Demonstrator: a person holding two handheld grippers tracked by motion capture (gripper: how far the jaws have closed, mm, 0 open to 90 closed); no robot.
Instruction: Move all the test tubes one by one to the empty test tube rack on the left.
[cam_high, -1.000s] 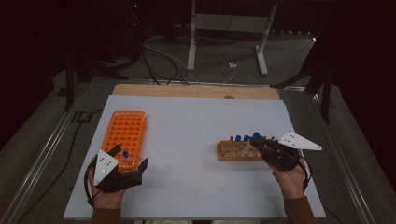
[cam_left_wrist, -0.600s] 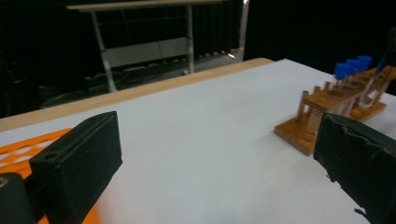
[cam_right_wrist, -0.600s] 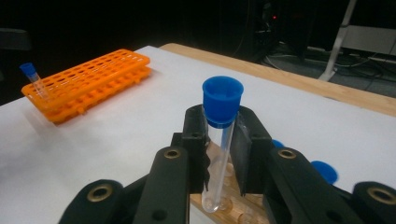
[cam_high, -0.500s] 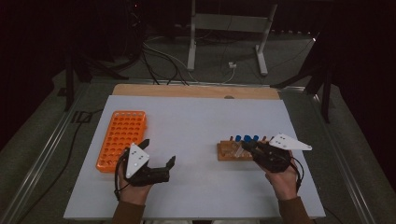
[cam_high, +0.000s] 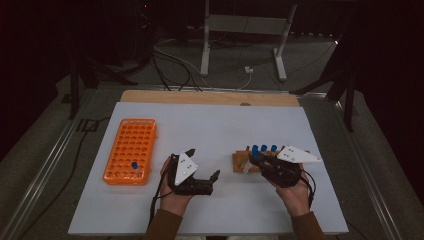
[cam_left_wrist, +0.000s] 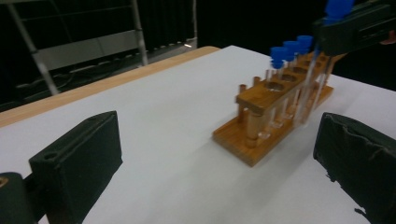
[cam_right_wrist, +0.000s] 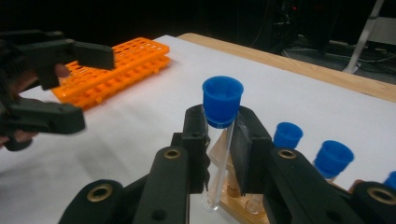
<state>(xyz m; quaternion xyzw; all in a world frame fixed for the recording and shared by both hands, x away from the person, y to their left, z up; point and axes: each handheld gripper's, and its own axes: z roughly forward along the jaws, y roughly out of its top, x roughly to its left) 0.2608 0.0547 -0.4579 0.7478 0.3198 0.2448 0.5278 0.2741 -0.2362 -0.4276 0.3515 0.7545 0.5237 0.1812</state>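
Observation:
My right gripper (cam_right_wrist: 219, 135) is shut on a clear test tube with a blue cap (cam_right_wrist: 222, 100), held upright just above the near end of the wooden rack (cam_high: 241, 161). Several blue-capped tubes (cam_high: 263, 148) stand in that rack (cam_left_wrist: 275, 112). From the left gripper view the right gripper (cam_left_wrist: 355, 25) and its tube (cam_left_wrist: 308, 93) hang over the rack's far side. My left gripper (cam_high: 211, 181) is open and holds nothing, low over the table left of the wooden rack, its jaws wide apart. One blue-capped tube (cam_high: 134, 164) stands in the orange rack (cam_high: 131, 145).
The white table top (cam_high: 215, 120) has a wooden strip (cam_high: 210, 97) along its far edge. The orange rack (cam_right_wrist: 116, 65) lies at the left. Cables and a metal stand (cam_high: 240, 30) sit on the floor beyond the table.
My left gripper has left the orange rack, where a blue-capped tube now stands, and moved right toward the wooden rack. My right gripper has shifted slightly left with its tube.

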